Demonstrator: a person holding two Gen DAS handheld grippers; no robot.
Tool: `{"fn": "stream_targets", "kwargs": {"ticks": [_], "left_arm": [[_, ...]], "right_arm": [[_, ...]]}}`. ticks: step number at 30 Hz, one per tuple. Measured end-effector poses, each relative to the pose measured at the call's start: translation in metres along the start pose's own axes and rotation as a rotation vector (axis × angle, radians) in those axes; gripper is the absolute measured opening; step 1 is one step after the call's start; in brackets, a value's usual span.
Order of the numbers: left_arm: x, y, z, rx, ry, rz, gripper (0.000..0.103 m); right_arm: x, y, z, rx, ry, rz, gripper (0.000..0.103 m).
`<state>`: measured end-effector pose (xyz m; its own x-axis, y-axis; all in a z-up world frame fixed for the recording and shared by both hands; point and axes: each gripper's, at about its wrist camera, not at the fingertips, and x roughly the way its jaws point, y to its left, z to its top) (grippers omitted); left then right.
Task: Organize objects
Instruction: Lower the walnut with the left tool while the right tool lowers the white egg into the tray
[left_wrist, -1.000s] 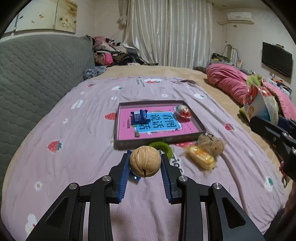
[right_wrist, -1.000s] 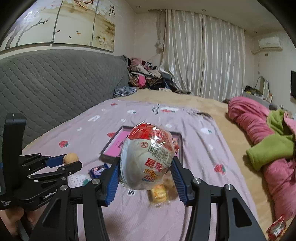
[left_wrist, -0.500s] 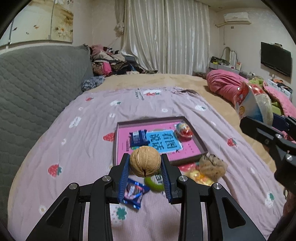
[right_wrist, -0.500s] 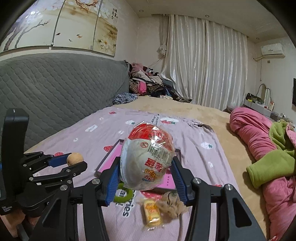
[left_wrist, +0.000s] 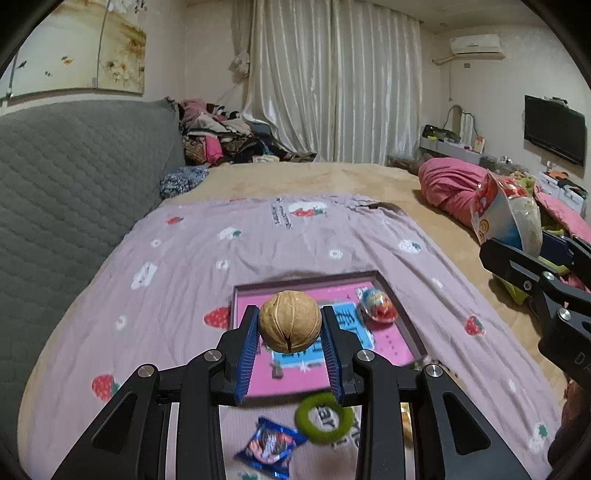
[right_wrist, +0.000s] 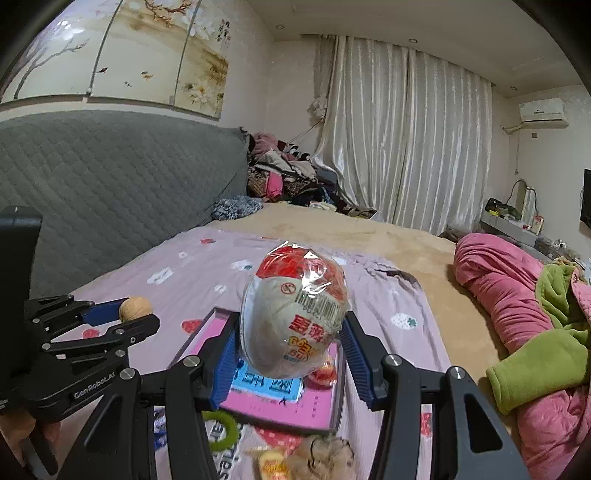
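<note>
My left gripper (left_wrist: 290, 328) is shut on a brown walnut (left_wrist: 289, 320), held in the air over the near part of a pink tray (left_wrist: 391, 291) on the bed. My right gripper (right_wrist: 291, 338) is shut on a plastic-wrapped snack bag (right_wrist: 293, 321) with red print, also above the tray (right_wrist: 258, 404). In the right wrist view the left gripper (right_wrist: 127, 314) with the walnut (right_wrist: 135, 308) shows at the left. In the left wrist view the right gripper (left_wrist: 524, 251) and the snack bag (left_wrist: 506, 214) show at the right edge. A small red-and-blue wrapped sweet (left_wrist: 378, 306) lies in the tray.
A green ring (left_wrist: 324, 417) and a blue candy wrapper (left_wrist: 271, 445) lie on the lilac strawberry-print sheet (left_wrist: 177, 266) just in front of the tray. A brown fuzzy lump (right_wrist: 325, 458) and a yellow packet (right_wrist: 271, 461) lie near the ring. A grey quilted headboard (left_wrist: 74, 177) stands left, pink bedding (right_wrist: 517, 295) right.
Both grippers rose and drew back with the walnut and the snack bag still held. The tray and loose items slid lower in both views, and the candy wrapper and ring came into sight.
</note>
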<state>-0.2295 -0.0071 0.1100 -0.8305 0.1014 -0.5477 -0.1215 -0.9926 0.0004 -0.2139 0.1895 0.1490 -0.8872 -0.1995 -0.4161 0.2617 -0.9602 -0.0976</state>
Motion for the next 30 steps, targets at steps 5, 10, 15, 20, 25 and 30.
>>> {"fn": "stream_targets", "kwargs": {"ticks": [5, 10, 15, 20, 25, 30], "left_arm": [[0.017, 0.002, 0.024, 0.007, -0.021, 0.01, 0.034], [0.035, 0.006, 0.039, 0.001, -0.039, 0.011, 0.034], [0.069, 0.013, 0.03, -0.005, 0.0, 0.011, 0.034], [0.105, 0.018, 0.006, 0.006, 0.039, 0.032, 0.034], [0.139, 0.03, -0.028, -0.016, 0.089, 0.023, 0.034], [0.175, 0.035, -0.049, -0.025, 0.122, 0.012, 0.034]], "right_arm": [[0.019, -0.005, 0.013, 0.008, -0.008, 0.003, 0.053], [0.042, -0.006, 0.019, 0.003, -0.012, 0.0, 0.053], [0.067, -0.002, 0.008, 0.009, -0.001, 0.016, 0.053], [0.1, 0.004, -0.019, 0.014, 0.044, 0.03, 0.053], [0.124, 0.011, -0.05, -0.009, 0.089, 0.032, 0.053], [0.151, 0.014, -0.065, -0.01, 0.117, 0.026, 0.053]]}}
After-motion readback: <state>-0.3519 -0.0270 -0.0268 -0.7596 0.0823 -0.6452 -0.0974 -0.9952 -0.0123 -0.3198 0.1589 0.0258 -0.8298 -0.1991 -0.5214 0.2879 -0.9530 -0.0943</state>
